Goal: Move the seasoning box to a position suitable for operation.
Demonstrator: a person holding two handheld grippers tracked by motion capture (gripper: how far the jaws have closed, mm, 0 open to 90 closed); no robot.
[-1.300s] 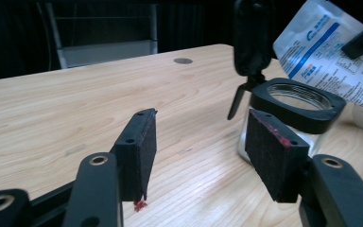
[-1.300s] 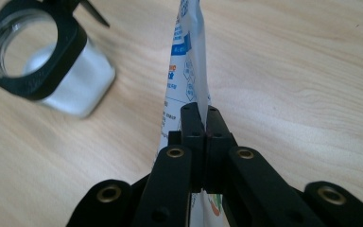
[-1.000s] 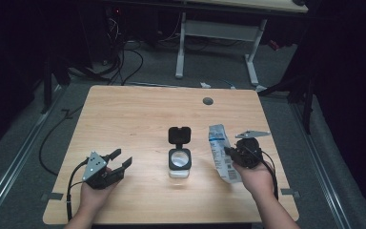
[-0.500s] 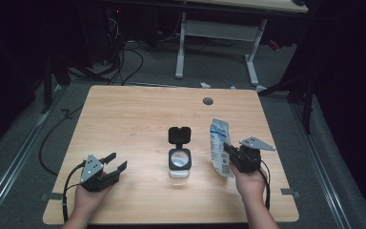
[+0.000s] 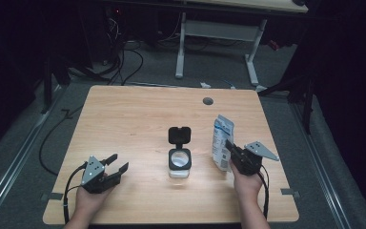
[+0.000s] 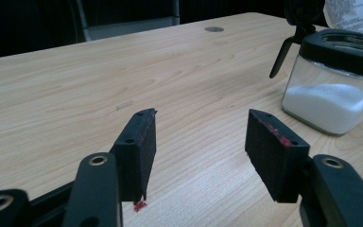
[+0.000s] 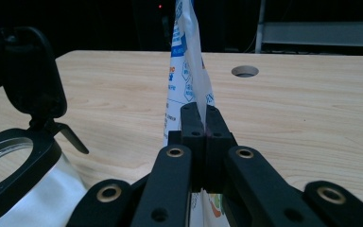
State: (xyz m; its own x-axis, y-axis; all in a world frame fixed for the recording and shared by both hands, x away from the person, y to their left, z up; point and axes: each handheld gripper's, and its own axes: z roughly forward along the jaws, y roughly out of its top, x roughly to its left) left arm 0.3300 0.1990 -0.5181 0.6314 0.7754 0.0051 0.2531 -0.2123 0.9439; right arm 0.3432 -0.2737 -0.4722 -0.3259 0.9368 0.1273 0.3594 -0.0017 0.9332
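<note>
The landmark here is the clear jar (image 5: 179, 163), which stands near the middle of the worktop (image 5: 133, 124) with its black flip lid (image 5: 179, 135) hinged up at the back and white powder filling its lower part. Just to the right of the jar, the right gripper (image 5: 229, 151) pinches a white and blue printed pouch (image 5: 222, 138) and holds it upright; in the right gripper view the jaws are pressed together on the pouch's thin edge (image 7: 196, 94), with the film standing up above them. Well to the left of the jar, the left gripper (image 5: 116, 163) rests low over the worktop with its jaws spread and nothing between them.

The pouch looks light and soft, a thin film that will crumple, flop or slip sideways if it is gripped only at one seam. A firm pinch low on the flat side, away from the open top, seems the safest hold, so that the mouth can be tipped toward the jar's opening. The jar is probably glass or hard plastic, stiff and fairly heavy for its size, and best steadied at its flat walls beneath the black collar.
</note>
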